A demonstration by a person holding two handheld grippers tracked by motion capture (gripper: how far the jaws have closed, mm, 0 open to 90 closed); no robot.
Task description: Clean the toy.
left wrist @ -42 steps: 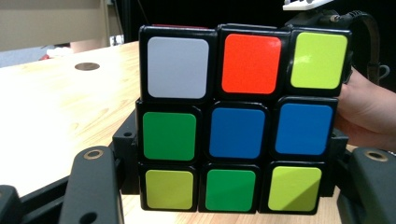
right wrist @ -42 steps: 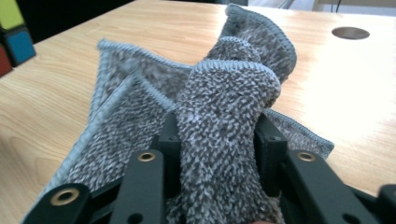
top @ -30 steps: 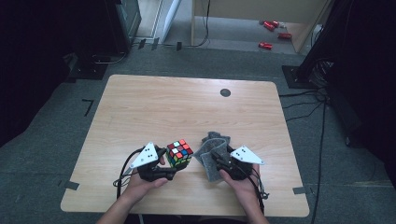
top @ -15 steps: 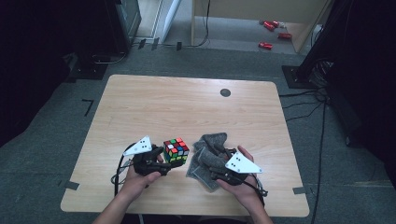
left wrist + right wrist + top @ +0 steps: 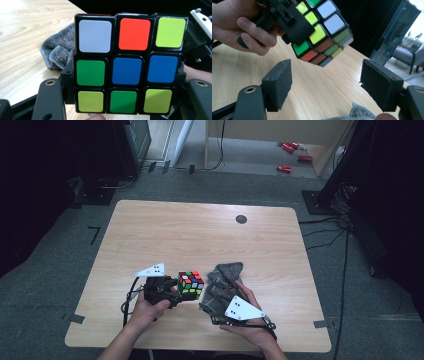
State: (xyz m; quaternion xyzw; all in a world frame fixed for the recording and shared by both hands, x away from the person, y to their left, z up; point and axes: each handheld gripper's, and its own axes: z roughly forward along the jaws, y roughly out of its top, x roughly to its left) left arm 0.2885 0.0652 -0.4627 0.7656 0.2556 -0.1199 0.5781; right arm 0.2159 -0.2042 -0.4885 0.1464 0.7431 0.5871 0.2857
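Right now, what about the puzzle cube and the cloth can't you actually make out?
- Rubik's cube, left gripper view: its far faces are turned away; the left gripper covers its sides.
- Grey cloth, high view: the right gripper and the hand hide its near part.
- Red things on the floor, high view: too small to name.

cube [image 5: 190, 284] sits left of the cloth [image 5: 222, 287] on the table [image 5: 200, 235].

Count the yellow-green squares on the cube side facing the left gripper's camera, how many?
3. On the cube face, one sits top right, one bottom left, one bottom right. Other faces are hidden there.
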